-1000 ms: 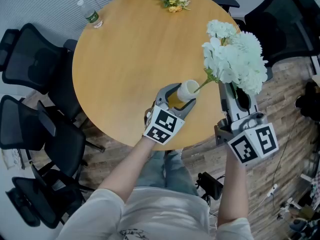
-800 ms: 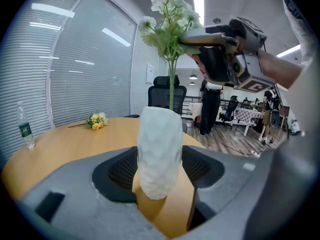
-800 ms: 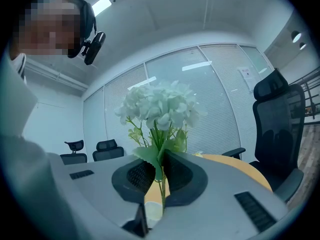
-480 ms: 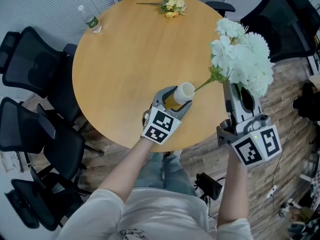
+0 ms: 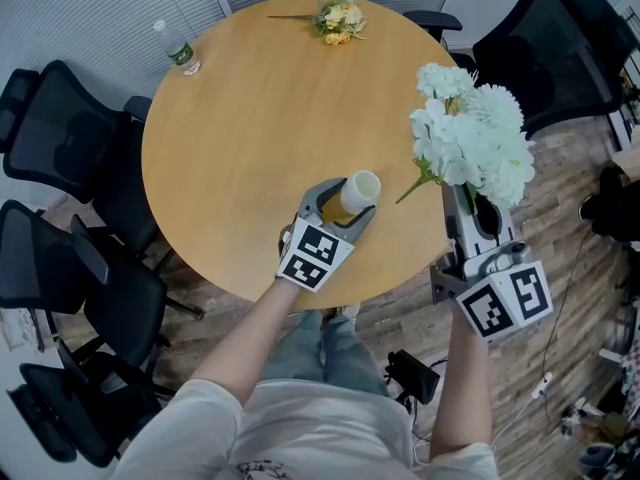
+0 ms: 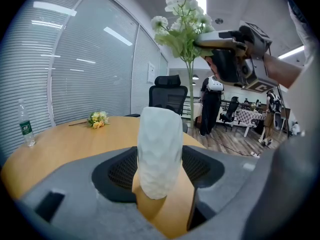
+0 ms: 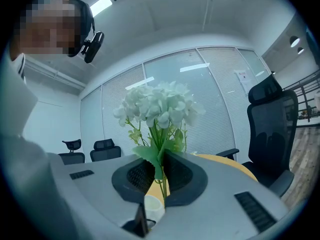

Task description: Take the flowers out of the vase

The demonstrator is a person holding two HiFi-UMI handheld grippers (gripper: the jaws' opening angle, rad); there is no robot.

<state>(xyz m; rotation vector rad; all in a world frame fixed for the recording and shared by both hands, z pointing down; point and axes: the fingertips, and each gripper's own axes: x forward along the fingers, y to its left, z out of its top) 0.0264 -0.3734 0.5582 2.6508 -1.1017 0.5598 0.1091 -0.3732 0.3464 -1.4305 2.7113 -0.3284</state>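
A: Where are the flowers at this moment?

B: The white flowers (image 5: pixel 470 143) are out of the vase (image 5: pixel 360 188). The right gripper (image 7: pixel 159 171) holds them up in the air, to the right of the vase, about over the right edge of the table (image 5: pixel 250 118). The lower end of the stem hangs free, near the mouth of the vase but apart from it.

A: How does this gripper hold them?

B: Its jaws are pressed together on the green stems, just under the leaves. The blossoms stand above the jaws.

A: And the other one?

B: The left gripper (image 6: pixel 159 169) is clenched on the vase, with one jaw on each side of its body. The upper part of the vase is white with a faceted surface, and the lower part looks amber.

A: Where is the vase on the table?

B: It is at the near edge of the round wooden table, in front of the person. In the head view it leans a little to the right. Whether its base touches the wood, I cannot tell.

A: Is something else on the table?

B: Yes. A small yellow bouquet (image 5: pixel 337 18) lies at the far edge, and a water bottle (image 5: pixel 178 46) stands at the far left edge. Black office chairs (image 5: pixel 60 118) stand around the table.
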